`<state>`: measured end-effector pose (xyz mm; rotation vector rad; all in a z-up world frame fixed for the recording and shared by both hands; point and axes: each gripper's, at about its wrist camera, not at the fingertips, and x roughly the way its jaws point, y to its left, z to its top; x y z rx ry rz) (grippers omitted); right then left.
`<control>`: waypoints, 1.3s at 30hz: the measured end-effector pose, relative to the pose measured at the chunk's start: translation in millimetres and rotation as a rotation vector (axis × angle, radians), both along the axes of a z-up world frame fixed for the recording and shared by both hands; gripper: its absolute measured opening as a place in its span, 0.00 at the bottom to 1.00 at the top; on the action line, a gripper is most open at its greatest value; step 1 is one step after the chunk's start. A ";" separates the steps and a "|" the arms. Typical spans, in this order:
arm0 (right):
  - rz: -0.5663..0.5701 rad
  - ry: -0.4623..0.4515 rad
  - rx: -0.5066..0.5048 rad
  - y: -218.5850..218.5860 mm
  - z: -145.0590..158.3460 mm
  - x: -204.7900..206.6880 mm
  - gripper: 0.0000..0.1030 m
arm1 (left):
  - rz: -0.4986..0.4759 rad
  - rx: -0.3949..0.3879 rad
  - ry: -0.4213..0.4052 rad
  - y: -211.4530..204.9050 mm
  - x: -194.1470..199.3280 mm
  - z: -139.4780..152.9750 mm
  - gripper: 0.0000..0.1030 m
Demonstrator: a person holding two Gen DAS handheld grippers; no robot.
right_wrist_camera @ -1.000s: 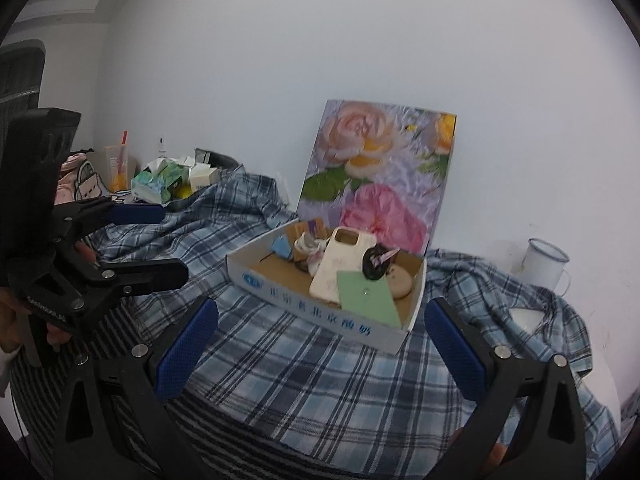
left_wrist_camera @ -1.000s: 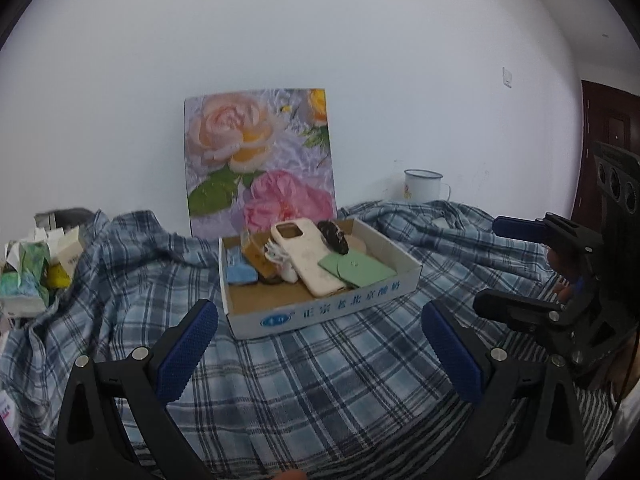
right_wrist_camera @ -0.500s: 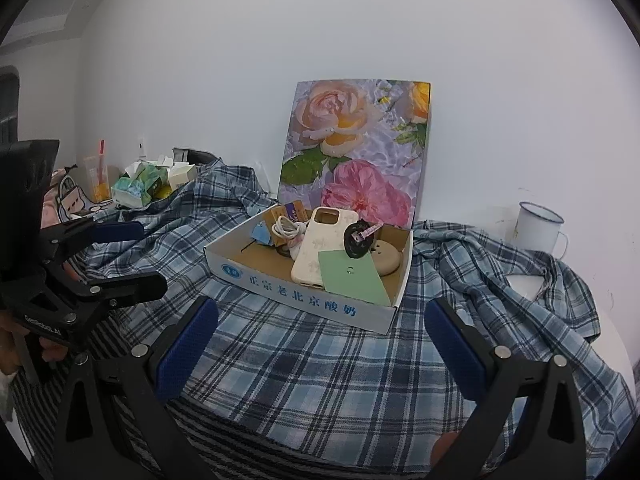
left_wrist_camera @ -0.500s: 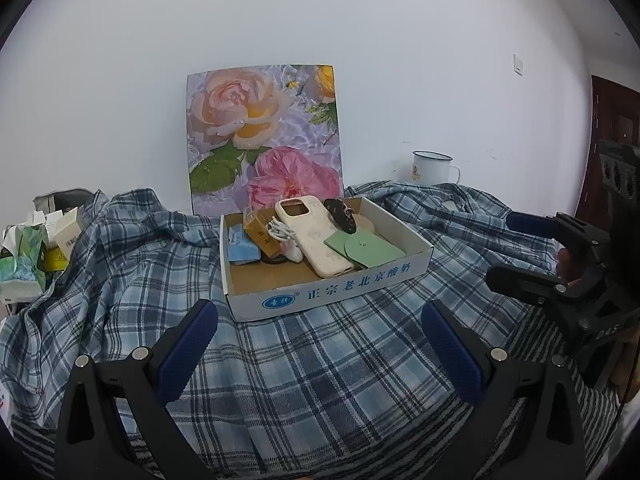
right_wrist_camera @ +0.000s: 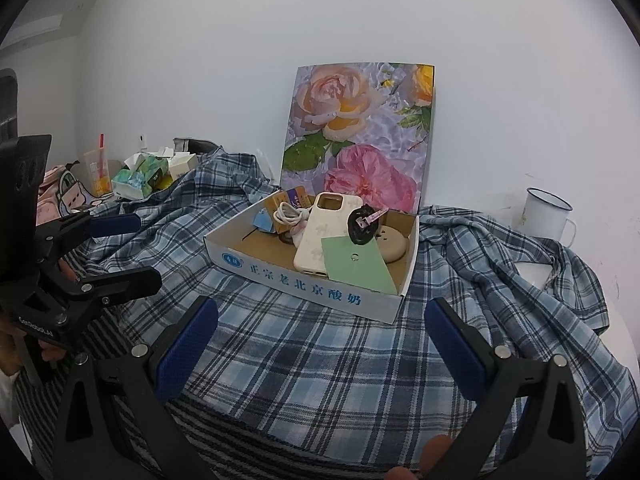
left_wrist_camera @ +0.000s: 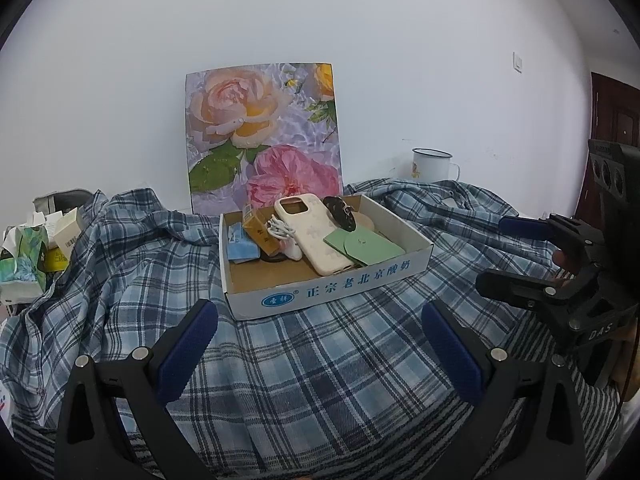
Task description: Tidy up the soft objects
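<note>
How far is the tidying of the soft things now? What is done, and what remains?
Nothing looks done: the plaid shirt lies spread and rumpled, with the cardboard box standing on it. Nothing is in hand: the left gripper and right gripper are open and empty. Left, probably: moving the box off and folding the shirt.

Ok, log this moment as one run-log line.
left gripper: open, empty | right gripper: open, empty | plaid shirt: spread flat, ungrasped | cardboard box: resting on shirt
</note>
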<state>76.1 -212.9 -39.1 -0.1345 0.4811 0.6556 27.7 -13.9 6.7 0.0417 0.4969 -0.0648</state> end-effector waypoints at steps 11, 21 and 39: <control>0.003 0.021 -0.020 4.9 -3.4 1.7 1.00 | 0.005 0.005 -0.003 0.4 -0.8 -0.5 1.00; 0.002 0.021 -0.025 5.4 -3.7 2.1 1.00 | 0.005 0.007 -0.002 -0.1 -0.4 -0.3 1.00; 0.005 0.024 -0.032 7.5 -6.3 2.2 1.00 | 0.001 0.010 0.006 0.1 0.5 -2.7 1.00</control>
